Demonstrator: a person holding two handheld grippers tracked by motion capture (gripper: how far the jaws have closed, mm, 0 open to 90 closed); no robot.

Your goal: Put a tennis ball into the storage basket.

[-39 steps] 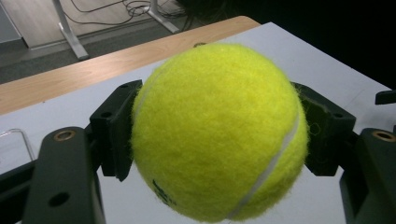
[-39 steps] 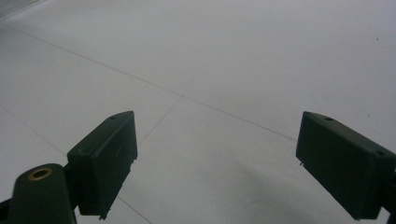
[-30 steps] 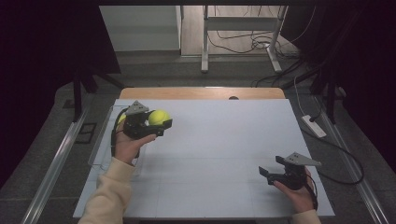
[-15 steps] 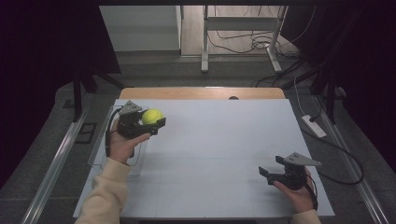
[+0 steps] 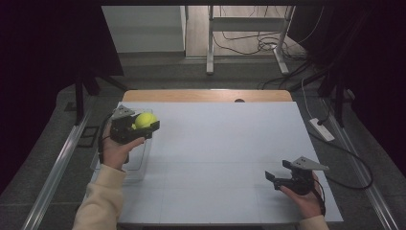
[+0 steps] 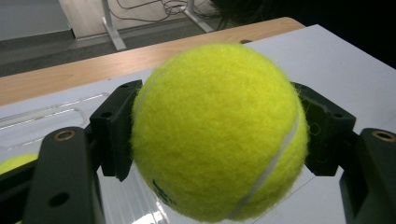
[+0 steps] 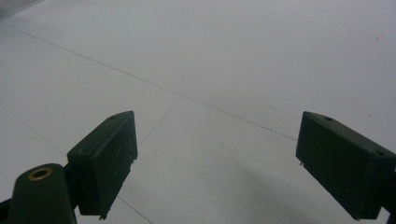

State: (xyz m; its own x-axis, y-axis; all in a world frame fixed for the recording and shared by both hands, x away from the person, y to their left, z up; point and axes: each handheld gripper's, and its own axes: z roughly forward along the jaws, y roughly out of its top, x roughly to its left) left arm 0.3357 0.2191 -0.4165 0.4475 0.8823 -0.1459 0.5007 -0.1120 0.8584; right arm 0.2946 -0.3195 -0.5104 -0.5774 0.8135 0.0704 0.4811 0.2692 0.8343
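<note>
A yellow-green tennis ball [image 5: 144, 119] sits between the jaws of my left gripper [image 5: 147, 122], held above the left side of the white table [image 5: 220, 143]. In the left gripper view the ball [image 6: 215, 130] is large and both black pads [image 6: 114, 130] press on its sides, so the left gripper [image 6: 219, 135] is shut on it. At the table's near right my right gripper [image 5: 277, 170] rests low in a hand. Its jaws stand wide apart in the right gripper view, with bare table between them [image 7: 219, 154].
A clear plastic tray [image 5: 139, 163] lies on the table's left edge under the left hand, its rim [image 6: 46, 114] showing behind the jaw. A sliver of a second yellow ball [image 6: 14, 163] shows low beside the left jaw. A wooden strip [image 5: 206, 96] borders the far edge.
My left gripper has carried the tennis ball to the left, toward the table's left edge. The right gripper has not moved.
</note>
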